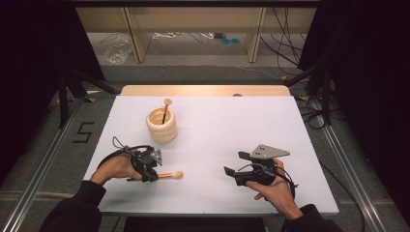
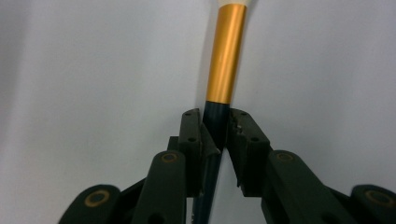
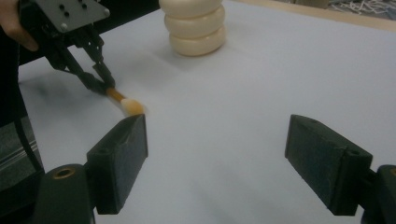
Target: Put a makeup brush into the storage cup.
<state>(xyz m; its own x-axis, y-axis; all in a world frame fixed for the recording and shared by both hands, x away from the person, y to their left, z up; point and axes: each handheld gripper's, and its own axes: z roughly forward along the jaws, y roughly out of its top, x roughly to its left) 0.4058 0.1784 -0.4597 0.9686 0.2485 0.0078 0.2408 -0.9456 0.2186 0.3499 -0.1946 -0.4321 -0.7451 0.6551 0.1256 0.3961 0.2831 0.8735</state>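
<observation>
while the left gripper (image 2: pixel 215 133) apparently pinches the brush (image 2: pixel 226 53), right gripper (image 3: pixel 217 163) jaws gape wide.

1. My sleeves (image 1: pixel 77 205) were dark, ending at the wrists;
2. My left gripper (image 1: pixel 153 170) was black, with brass-ringed pivots and small screws on its pads (image 2: pixel 191 133);
3. My right gripper (image 1: pixel 231 171) was black too, topped by a grey three-cornered plate (image 1: pixel 266 152) with holes;
4. Black cables (image 1: pixel 116 151) looped from both.
</observation>
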